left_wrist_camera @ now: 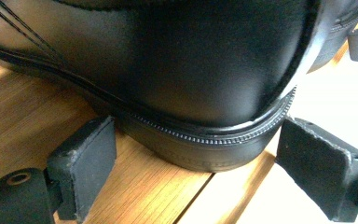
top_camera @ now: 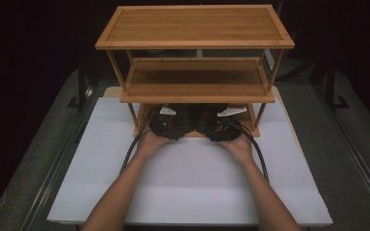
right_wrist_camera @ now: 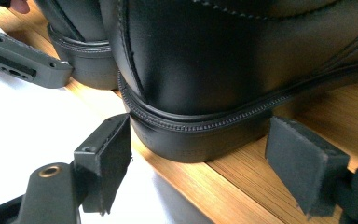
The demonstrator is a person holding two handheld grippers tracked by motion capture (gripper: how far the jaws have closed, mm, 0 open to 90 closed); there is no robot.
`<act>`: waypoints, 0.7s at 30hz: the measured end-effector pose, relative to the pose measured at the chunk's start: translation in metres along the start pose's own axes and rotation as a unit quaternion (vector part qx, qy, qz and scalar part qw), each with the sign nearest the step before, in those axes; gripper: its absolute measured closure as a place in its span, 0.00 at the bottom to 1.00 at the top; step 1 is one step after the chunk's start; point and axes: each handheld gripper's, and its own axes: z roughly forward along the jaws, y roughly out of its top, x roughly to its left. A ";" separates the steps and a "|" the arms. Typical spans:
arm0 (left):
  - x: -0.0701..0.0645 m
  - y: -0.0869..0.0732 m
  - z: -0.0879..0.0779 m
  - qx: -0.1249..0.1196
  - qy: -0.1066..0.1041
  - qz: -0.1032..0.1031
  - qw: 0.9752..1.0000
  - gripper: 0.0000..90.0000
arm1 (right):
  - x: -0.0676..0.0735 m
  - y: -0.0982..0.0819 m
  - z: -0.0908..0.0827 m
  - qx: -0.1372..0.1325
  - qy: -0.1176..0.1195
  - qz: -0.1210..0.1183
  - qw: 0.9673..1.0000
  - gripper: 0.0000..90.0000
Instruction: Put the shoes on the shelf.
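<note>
left gripper [left_wrist_camera: 191,163] jaws wide at left shoe [left_wrist_camera: 168,70] heel | right gripper [right_wrist_camera: 200,163] likewise, right shoe [right_wrist_camera: 242,60] | rack [top_camera: 195,82] shelf overhead

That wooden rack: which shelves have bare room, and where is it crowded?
The top shelf and middle shelf are bare. The bottom shelf is crowded: two black shoes, with both grippers at their heels.
</note>
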 end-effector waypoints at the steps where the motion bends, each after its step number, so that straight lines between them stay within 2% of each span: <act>1: -0.001 0.000 -0.001 -0.001 0.000 -0.001 1.000 0.14 | 0.000 0.000 0.000 0.000 -0.001 -0.001 1.000 0.26; 4: -0.001 0.002 -0.009 -0.012 0.000 -0.005 1.000 0.14 | 0.000 0.000 -0.005 -0.007 0.006 -0.004 1.000 0.28; 8: -0.002 0.002 -0.016 -0.004 -0.013 -0.013 1.000 0.11 | 0.003 0.003 -0.014 -0.016 0.006 -0.006 1.000 0.26; 16: -0.007 -0.003 -0.032 -0.006 -0.015 -0.002 1.000 0.11 | 0.003 0.003 -0.030 0.000 0.002 0.002 1.000 0.19; 21: -0.009 -0.004 -0.046 -0.005 -0.018 -0.001 1.000 0.11 | 0.001 0.001 -0.041 0.007 -0.006 -0.003 1.000 0.14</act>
